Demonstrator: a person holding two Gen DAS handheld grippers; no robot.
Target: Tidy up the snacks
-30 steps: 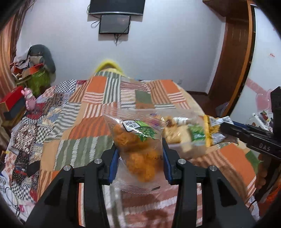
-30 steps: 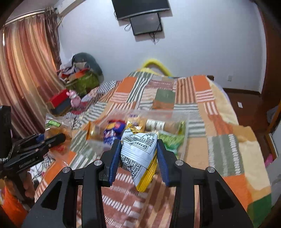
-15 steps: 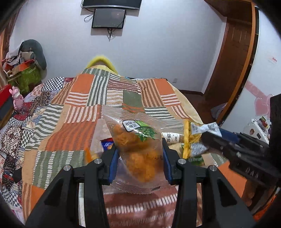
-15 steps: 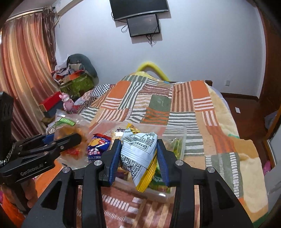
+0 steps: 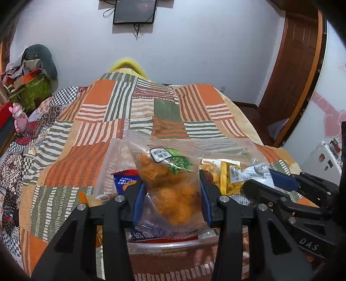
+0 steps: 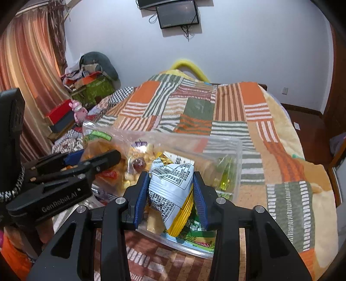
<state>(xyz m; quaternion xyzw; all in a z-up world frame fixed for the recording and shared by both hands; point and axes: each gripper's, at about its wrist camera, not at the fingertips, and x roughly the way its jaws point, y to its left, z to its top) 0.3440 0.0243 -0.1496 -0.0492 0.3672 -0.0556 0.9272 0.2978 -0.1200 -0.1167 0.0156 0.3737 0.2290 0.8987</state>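
My left gripper (image 5: 170, 198) is shut on a clear bag of orange fried snacks (image 5: 173, 190) and holds it over the near left part of a clear plastic bin (image 5: 229, 147) on the bed. My right gripper (image 6: 170, 194) is shut on a white and yellow snack packet (image 6: 173, 192) and holds it over the near side of the same bin (image 6: 216, 142). The bin holds several snack packs. The right gripper shows at the right of the left wrist view (image 5: 259, 183); the left gripper shows at the left of the right wrist view (image 6: 95, 160).
The bin sits on a patchwork blanket (image 5: 129, 112) covering the bed. Boxes and clutter (image 6: 90, 86) and a pink toy (image 6: 79, 110) stand to the left by a curtain. A wooden door (image 5: 298, 64) is at the right. A screen (image 6: 177, 14) hangs on the far wall.
Both grippers have moved forward and come together over the bin, each still holding its packet. The bin now lies right under both packets.
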